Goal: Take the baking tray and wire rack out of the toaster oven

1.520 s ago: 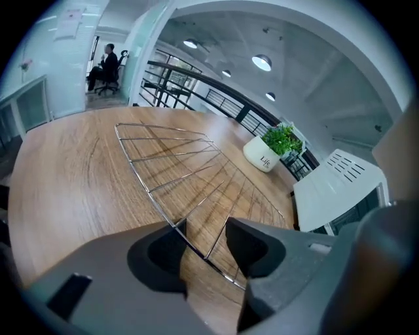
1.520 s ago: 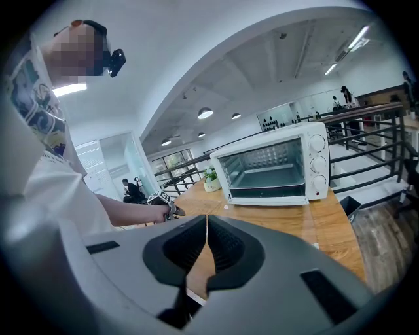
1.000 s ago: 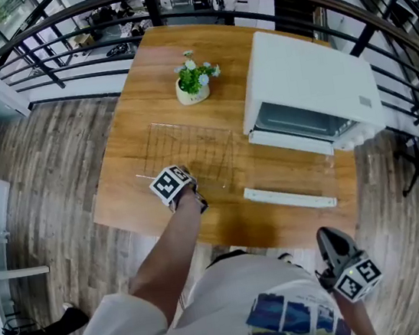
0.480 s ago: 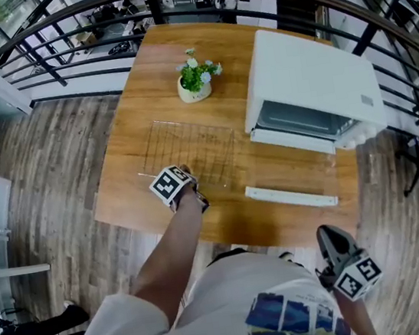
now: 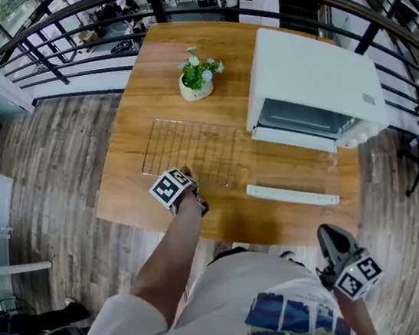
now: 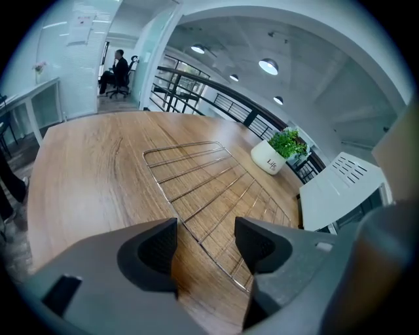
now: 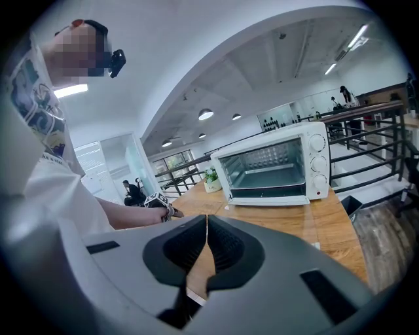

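**Wire rack out on the surface, toaster oven standing open**

- Wire rack [image 5: 190,151]: lying flat on the wooden surface [image 5: 142,72], to the left of the oven and well clear of it. Its near edge is running under the left claw.
- Toaster oven [image 5: 314,82]: white, sitting at the right rear of the surface. Its glass door is lying open, with the white handle [image 5: 291,195] pointing toward the person.
- Baking tray: a flat level is showing inside the oven cavity [image 7: 268,171]; whether it is the tray cannot be told.
- Left claw [image 6: 206,245]: hovering at the rack's near edge. Its jaws have just been opening and are standing apart, pinching nothing.
- Right claw [image 7: 207,252]: hanging off the surface's near right corner, jaws pressing together and empty.
- Potted plant [image 5: 198,78]: standing behind the rack.
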Motion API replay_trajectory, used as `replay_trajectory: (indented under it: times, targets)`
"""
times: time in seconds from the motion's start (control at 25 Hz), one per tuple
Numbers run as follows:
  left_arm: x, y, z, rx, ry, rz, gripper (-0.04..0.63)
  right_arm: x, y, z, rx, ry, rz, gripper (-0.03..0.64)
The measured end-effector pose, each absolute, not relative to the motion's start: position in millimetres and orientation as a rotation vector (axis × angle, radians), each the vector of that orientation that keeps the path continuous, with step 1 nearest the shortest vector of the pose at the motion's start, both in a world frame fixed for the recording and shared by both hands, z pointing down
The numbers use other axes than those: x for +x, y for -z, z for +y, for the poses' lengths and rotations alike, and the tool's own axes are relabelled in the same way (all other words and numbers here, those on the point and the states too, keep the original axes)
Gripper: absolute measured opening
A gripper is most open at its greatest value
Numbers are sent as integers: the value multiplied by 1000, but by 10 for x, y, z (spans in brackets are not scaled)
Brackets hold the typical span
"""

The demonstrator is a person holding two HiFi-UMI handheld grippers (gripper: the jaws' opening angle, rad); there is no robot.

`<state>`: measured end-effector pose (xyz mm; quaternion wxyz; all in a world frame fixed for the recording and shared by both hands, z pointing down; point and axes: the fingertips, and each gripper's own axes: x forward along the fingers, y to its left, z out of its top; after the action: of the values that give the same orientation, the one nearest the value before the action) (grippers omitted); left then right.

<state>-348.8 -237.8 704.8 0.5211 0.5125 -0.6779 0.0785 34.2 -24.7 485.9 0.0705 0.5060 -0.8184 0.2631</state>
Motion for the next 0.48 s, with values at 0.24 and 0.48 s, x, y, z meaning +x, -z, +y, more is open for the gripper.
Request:
replay_trajectory:
  times: [0.24, 0.48]
  targets:
    - [-3438, -6991, -2346, 1258, -172, -1614, 261, 352, -4859, -224, 1511, -793, -2466, 6]
    - [-3351, -6943, -2279, 1291, -169, -1601, 259, 428, -4871, -170, 1515, -794, -2467, 5]
